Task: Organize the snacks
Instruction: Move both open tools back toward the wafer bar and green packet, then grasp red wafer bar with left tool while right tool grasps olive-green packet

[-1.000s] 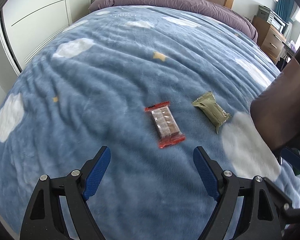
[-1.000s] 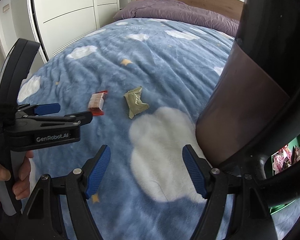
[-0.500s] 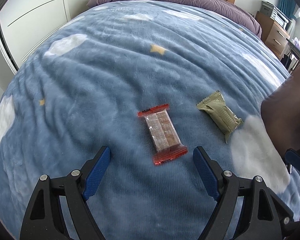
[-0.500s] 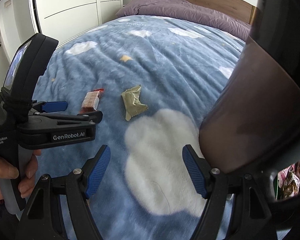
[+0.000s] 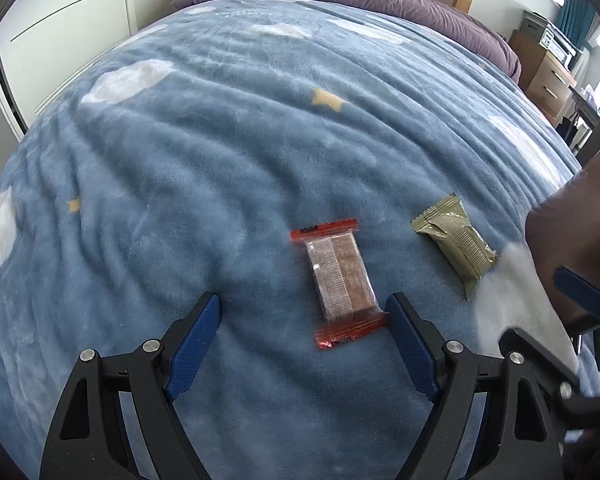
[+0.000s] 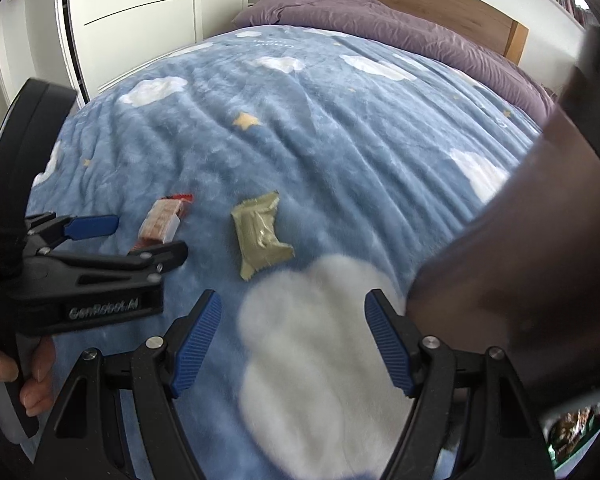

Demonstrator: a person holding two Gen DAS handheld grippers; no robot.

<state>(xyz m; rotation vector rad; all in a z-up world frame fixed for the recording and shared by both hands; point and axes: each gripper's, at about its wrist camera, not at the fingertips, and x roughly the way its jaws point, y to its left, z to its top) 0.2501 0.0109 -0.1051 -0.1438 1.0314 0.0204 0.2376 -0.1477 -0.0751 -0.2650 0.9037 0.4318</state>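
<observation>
**Left gripper lined up on the red snack bar**

Left gripper (image 5: pixel 304 322) is wide open and empty, the red-ended snack bar (image 5: pixel 341 282) lying lengthwise at its 12 o'clock on the cloud blanket (image 5: pixel 204 152), probably lined up for a grab. The olive packet (image 5: pixel 456 246) sits at 2 o'clock. Right gripper (image 6: pixel 294 334) hangs open, holding nothing.

Blanket (image 5: pixel 220 152): blue w/ white clouds, yellow stars. Bar (image 5: pixel 342 280): clear wrap, red ends, brown inside. Pouch (image 5: pixel 458 242): olive green. Pads (image 5: pixel 194 346): blue on black frames. Duvet (image 6: pixel 380 20): purple. Big thing (image 6: pixel 520 280) on right: dark brown, blurry, prob. fabric.
</observation>
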